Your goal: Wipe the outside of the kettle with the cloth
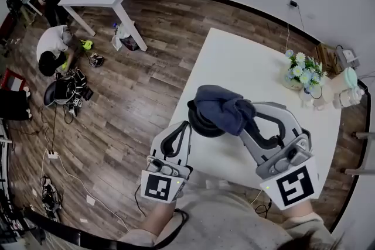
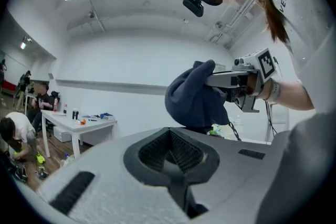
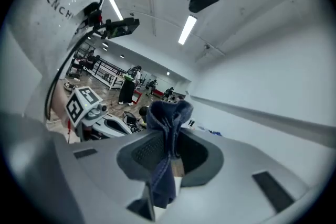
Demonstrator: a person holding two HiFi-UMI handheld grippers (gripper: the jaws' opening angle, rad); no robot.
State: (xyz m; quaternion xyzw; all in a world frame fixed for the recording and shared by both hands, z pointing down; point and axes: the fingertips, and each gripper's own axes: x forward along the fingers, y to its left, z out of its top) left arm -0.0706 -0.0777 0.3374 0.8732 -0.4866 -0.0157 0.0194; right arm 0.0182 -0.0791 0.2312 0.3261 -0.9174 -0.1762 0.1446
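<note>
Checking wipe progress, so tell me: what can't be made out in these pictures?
Kettle: head view, mostly under the cloth; contact patch hidden.
Kettle's cleanliness: head view, too small to judge.
Right claw: right gripper view, cloth hides the pinch point.
Items by the flowers: head view, too small.

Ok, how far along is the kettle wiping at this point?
Done: the cloth is off the table and clamped in the right tool. In hand: it lies bunched over the black kettle at the table's left edge, so wiping looks under way. Left: the kettle's uncovered side; how much is already wiped can't be told. The left tool is shut on nothing, beside the kettle.
</note>
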